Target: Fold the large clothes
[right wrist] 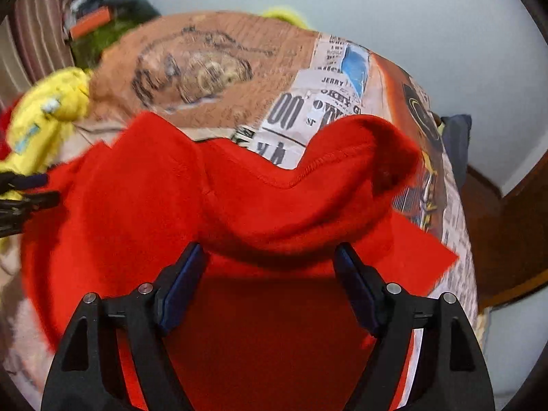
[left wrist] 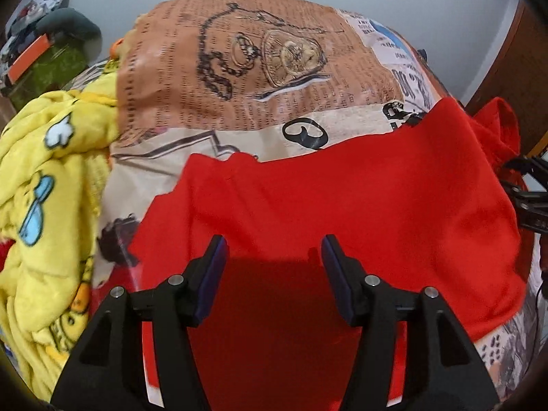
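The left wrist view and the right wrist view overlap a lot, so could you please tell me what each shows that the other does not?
Only the left wrist view shows the yellow cartoon-print garment spread wide, with the right gripper at its right edge. Only the right wrist view shows the red garment's rolled, stitched hem, a dark blue cushion and the left gripper at its left edge. Both show the red garment on the newspaper-print cover, each camera's own jaws open above it.
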A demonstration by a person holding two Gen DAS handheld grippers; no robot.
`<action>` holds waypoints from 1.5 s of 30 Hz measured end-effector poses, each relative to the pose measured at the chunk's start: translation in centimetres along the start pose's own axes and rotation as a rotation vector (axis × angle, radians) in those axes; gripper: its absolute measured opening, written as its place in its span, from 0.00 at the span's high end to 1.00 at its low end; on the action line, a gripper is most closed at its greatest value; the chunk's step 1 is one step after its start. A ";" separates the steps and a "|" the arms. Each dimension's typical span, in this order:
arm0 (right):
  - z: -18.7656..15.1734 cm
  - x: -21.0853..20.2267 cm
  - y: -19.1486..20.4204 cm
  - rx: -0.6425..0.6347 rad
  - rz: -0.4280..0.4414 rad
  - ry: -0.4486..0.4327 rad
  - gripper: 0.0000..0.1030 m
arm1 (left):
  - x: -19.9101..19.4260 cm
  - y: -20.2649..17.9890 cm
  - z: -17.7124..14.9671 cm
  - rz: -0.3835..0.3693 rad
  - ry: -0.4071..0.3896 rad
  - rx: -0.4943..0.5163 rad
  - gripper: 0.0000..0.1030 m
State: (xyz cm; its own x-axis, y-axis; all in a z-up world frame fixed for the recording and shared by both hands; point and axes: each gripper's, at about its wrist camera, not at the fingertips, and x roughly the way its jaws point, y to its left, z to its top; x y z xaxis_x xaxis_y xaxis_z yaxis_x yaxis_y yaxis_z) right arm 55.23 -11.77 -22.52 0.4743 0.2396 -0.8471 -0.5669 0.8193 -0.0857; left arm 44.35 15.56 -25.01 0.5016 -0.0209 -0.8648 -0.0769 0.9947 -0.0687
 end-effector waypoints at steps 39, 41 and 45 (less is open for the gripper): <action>-8.2 -5.0 -9.5 0.376 0.186 -0.079 0.93 | -1.5 5.9 -10.1 0.181 0.130 -0.119 0.37; -8.2 -5.7 -9.9 0.347 0.134 -0.089 0.95 | -1.3 6.1 -10.3 0.229 0.122 -0.108 0.34; -9.4 -4.8 -11.0 0.367 0.127 -0.044 0.94 | -0.6 6.9 -11.4 0.268 0.118 -0.102 0.20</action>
State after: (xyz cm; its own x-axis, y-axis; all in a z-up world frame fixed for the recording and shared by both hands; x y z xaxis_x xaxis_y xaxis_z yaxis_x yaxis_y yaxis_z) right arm 52.87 -26.88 -22.46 0.4488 0.3672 -0.8147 -0.3480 0.9115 0.2191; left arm 33.72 21.33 -30.64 0.3490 0.2230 -0.9102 -0.2823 0.9512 0.1248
